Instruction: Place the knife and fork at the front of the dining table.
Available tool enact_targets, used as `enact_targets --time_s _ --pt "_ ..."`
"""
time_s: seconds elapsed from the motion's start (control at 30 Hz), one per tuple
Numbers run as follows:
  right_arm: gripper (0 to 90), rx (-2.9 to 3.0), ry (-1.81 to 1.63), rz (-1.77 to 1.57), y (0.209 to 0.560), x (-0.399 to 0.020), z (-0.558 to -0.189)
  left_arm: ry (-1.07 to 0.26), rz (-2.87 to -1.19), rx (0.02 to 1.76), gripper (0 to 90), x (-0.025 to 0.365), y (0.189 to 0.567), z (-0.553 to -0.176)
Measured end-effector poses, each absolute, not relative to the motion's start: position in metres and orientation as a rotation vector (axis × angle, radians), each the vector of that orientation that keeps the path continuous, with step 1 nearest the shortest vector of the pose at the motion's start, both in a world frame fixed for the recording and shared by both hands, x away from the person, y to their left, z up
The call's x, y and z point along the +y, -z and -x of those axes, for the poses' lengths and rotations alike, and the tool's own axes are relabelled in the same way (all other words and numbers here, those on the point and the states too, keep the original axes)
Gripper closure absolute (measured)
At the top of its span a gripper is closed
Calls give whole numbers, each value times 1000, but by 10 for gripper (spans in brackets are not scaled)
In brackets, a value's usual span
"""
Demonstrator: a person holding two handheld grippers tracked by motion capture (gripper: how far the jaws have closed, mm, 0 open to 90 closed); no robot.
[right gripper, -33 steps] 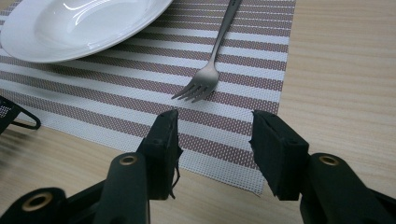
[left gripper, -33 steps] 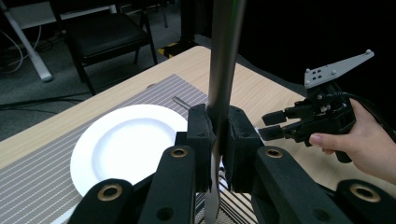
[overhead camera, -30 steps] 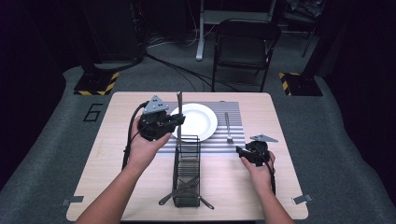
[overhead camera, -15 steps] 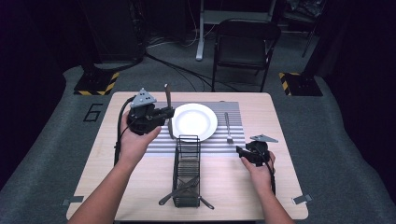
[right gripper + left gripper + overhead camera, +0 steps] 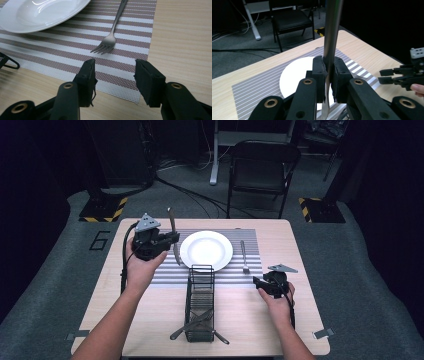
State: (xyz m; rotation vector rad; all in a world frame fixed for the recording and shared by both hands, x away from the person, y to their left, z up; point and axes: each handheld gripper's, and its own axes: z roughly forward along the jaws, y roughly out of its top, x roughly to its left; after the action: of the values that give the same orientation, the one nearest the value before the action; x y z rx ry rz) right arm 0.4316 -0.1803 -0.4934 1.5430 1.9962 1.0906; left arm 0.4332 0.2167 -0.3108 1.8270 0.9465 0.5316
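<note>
The work in hand looks like laying a place setting, and the step now is setting down the knife (image 5: 173,231): the left gripper (image 5: 169,241) has its pads pinched on the knife's shaft, holding it nearly upright above the striped placemat (image 5: 247,244), just off the left side of the white plate (image 5: 206,250) and toward the counter's (image 5: 280,320) left edge. A fork (image 5: 244,256) already lies on the mat right of the plate. The next move, as I judge it, calls for tipping the knife flat, lowering it parallel to the plate's left side, then releasing. The left forearm reaches in from the near edge, wrist cocked up. The right gripper (image 5: 259,282) rests low near the mat's near right corner, jaws spread and empty, aimed at the fork. A wire caddy (image 5: 200,300) stands by the near edge with more cutlery.
</note>
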Motion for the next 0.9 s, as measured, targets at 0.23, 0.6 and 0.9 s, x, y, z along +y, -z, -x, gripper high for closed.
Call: enact_targets --time_s 0.23,0.6,0.9 --pt "509 1996 -1094 -1548 493 -180 -432 -552 -1824 981 822 223 326 -442" --pt "509 1999 -1092 -1547 494 -180 -431 -591 -1818 1040 822 238 355 -449" --pt "509 2005 -1089 -1539 495 -179 -432 -592 -1812 1101 822 252 381 -454"
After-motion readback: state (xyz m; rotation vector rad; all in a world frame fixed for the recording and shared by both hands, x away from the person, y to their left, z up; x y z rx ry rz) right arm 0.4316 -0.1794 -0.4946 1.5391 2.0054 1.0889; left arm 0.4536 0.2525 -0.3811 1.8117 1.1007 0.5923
